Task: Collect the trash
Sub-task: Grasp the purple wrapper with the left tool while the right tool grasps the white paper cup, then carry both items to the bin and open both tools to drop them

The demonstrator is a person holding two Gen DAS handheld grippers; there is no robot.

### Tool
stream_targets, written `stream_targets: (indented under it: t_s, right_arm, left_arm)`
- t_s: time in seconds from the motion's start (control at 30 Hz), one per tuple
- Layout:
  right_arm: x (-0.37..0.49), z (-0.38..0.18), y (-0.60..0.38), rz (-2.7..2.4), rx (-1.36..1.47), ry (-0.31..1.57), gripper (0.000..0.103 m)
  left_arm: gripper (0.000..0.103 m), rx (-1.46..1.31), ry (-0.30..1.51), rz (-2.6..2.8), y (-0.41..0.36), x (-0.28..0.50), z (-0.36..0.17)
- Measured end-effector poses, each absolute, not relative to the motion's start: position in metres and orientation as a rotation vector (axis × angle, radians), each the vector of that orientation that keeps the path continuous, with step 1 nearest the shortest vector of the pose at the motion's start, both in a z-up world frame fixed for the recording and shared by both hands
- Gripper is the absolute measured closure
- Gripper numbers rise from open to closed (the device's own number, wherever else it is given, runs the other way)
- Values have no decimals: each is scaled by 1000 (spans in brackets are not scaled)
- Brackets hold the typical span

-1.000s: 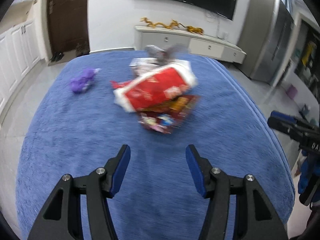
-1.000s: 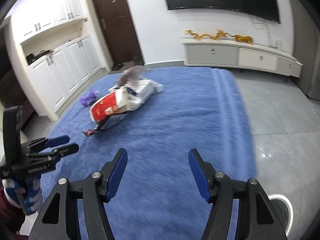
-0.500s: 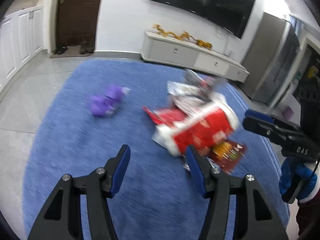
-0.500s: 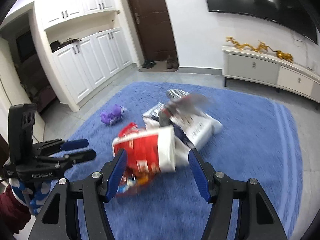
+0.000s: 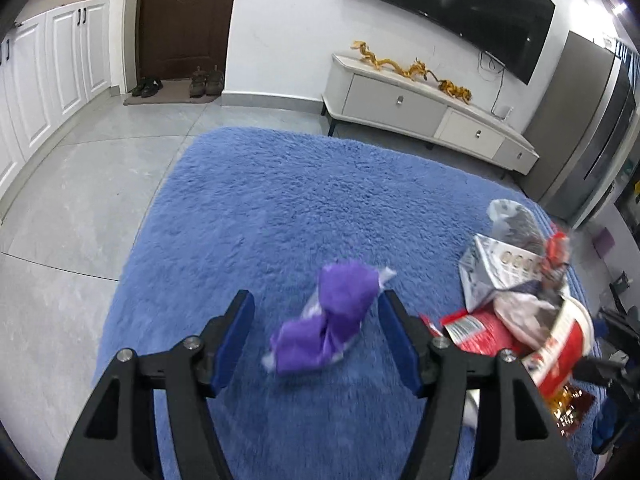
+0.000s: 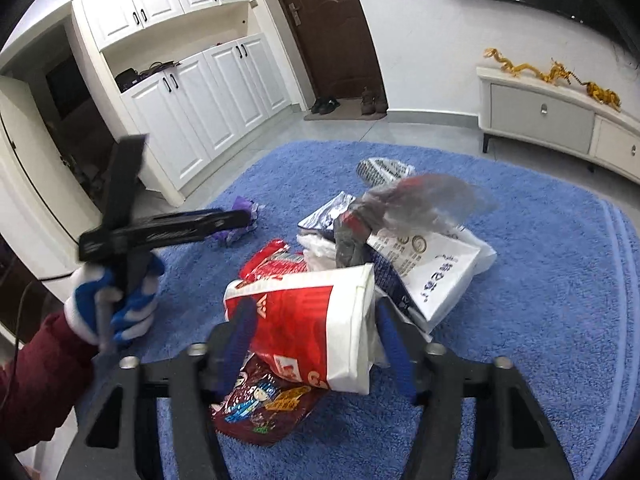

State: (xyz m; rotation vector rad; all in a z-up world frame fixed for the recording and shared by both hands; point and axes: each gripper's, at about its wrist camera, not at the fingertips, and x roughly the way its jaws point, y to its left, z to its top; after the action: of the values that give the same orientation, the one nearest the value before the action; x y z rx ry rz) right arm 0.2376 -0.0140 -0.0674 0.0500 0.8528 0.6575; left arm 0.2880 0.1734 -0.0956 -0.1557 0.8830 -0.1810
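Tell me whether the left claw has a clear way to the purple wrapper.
Probably yes. The left claw is open, and the purple wrapper lies alone on the blue rug between its fingers, apart from the red bag pile.

Bare blue shag rug (image 5: 280,200) ahead and left of crumpled purple plastic wrapper (image 5: 332,320); heaped red-and-white paper bag (image 6: 312,320) and printed white wrappers (image 6: 432,272) crowd its right.
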Motion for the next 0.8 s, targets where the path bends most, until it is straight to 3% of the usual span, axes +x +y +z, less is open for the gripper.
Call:
stream_targets:
  t_s: [0.1, 0.13, 0.17, 0.2, 0.4, 0.8]
  right_arm:
    - [233, -69, -19, 674, 63, 857, 70]
    - [229, -67, -22, 685, 74, 851, 73]
    - [225, -65, -25, 696, 85, 843, 76]
    - [221, -63, -26, 703, 92, 836, 79]
    - [188, -38, -30, 738, 76, 774, 88]
    - [99, 27, -86, 663, 127, 587, 88]
  left_arm:
    - [43, -146, 897, -187, 169, 293, -101]
    - [53, -138, 893, -191, 168, 293, -101]
    - [70, -136, 895, -200, 167, 292, -102]
    - [73, -141, 904, -212, 166, 291, -102]
    - [76, -132, 851, -214, 160, 263, -84]
    - [77, -77, 724, -301, 114, 168, -6]
